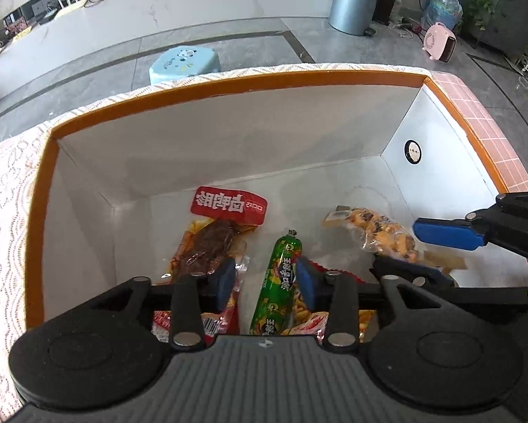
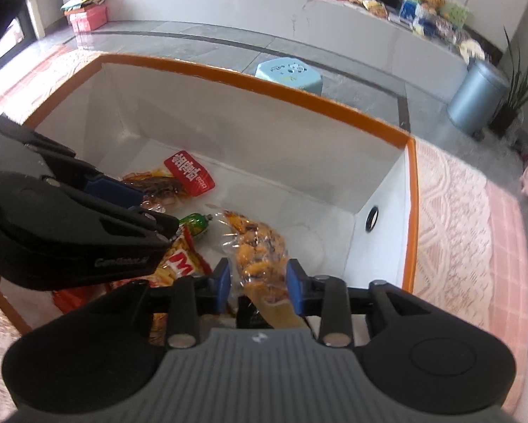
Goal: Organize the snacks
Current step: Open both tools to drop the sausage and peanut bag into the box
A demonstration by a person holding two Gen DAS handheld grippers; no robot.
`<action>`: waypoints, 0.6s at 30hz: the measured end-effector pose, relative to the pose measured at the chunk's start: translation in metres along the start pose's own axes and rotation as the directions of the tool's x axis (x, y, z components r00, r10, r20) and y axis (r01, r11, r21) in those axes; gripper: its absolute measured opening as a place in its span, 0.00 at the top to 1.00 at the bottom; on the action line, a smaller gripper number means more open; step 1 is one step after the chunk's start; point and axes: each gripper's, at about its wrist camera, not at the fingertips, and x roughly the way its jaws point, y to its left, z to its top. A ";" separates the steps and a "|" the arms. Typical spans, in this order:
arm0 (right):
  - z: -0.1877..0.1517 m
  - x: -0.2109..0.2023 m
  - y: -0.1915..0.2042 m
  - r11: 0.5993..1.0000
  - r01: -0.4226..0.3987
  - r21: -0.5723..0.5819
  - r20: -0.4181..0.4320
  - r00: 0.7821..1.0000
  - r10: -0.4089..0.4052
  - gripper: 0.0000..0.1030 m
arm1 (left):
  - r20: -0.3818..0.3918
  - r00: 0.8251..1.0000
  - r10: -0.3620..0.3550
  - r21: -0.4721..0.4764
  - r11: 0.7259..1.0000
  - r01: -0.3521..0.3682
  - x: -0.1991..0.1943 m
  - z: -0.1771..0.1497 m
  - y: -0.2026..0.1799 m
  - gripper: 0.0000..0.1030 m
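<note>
Left wrist view shows our left gripper (image 1: pixel 265 278) open astride the green sausage (image 1: pixel 276 282) inside the orange-rimmed box (image 1: pixel 228 83), while our right gripper (image 2: pixel 258 282) spreads around the clear snack bag (image 2: pixel 260 257), not visibly clamped

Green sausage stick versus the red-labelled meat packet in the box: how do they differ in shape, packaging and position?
The green sausage stick is a slim, opaque green tube; the red-labelled meat packet is a flat, mostly clear pouch with a red header. The sausage stick lies between the left gripper's fingers; the meat packet lies further left, partly under one finger. Both lie on the floor of the orange-rimmed box.
</note>
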 end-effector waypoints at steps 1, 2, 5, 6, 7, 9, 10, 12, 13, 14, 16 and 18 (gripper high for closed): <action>0.000 -0.001 -0.002 1.000 -0.005 0.014 -0.007 1.000 0.005 0.59 | 0.003 1.000 0.002 0.001 1.000 -0.002 -0.002 -0.001 0.000 0.50; -0.001 -0.002 -0.003 1.000 -0.005 0.023 -0.012 1.000 0.005 0.59 | 0.006 1.000 0.002 0.003 1.000 -0.002 -0.004 -0.002 0.001 0.48; -0.003 -0.006 0.000 1.000 -0.012 0.025 -0.013 1.000 0.012 0.56 | 0.022 1.000 -0.002 0.009 1.000 0.002 -0.013 -0.005 0.002 0.41; -0.003 -0.009 0.000 1.000 -0.012 0.022 -0.011 1.000 0.012 0.54 | 0.026 1.000 0.001 0.010 1.000 -0.001 -0.016 -0.006 0.003 0.40; -0.003 -0.011 0.001 1.000 -0.013 0.021 -0.008 1.000 0.013 0.50 | 0.030 1.000 0.002 0.011 1.000 -0.003 -0.019 -0.006 0.003 0.40; -0.004 -0.018 0.002 1.000 -0.017 0.021 0.003 1.000 0.017 0.46 | 0.037 0.999 0.002 0.005 1.000 -0.002 -0.025 -0.007 0.005 0.40; -0.005 -0.022 0.003 1.000 -0.021 0.023 0.008 1.000 0.020 0.47 | 0.042 0.999 0.000 0.003 1.000 0.000 -0.029 -0.007 0.006 0.40; -0.006 -0.029 0.002 0.999 -0.026 0.030 0.015 1.000 0.026 0.46 | 0.055 0.999 0.000 0.001 1.000 0.000 -0.036 -0.008 0.006 0.40; -0.006 -0.033 0.000 0.999 -0.030 0.036 0.018 0.999 0.029 0.46 | 0.060 0.998 0.000 0.003 1.000 0.000 -0.040 -0.009 0.006 0.40; -0.007 -0.037 -0.001 0.998 -0.035 0.045 0.021 0.999 0.034 0.45 | 0.067 0.998 -0.001 0.005 1.000 0.001 -0.044 -0.010 0.006 0.39; -0.009 -0.044 -0.004 0.997 -0.047 0.068 0.027 0.999 0.045 0.45 | 0.078 0.997 -0.002 0.008 1.000 0.001 -0.051 -0.013 0.005 0.39; -0.014 -0.052 -0.006 0.995 -0.054 0.088 0.035 0.998 0.051 0.45 | 0.091 0.996 -0.003 0.011 1.000 0.002 -0.058 -0.018 0.003 0.39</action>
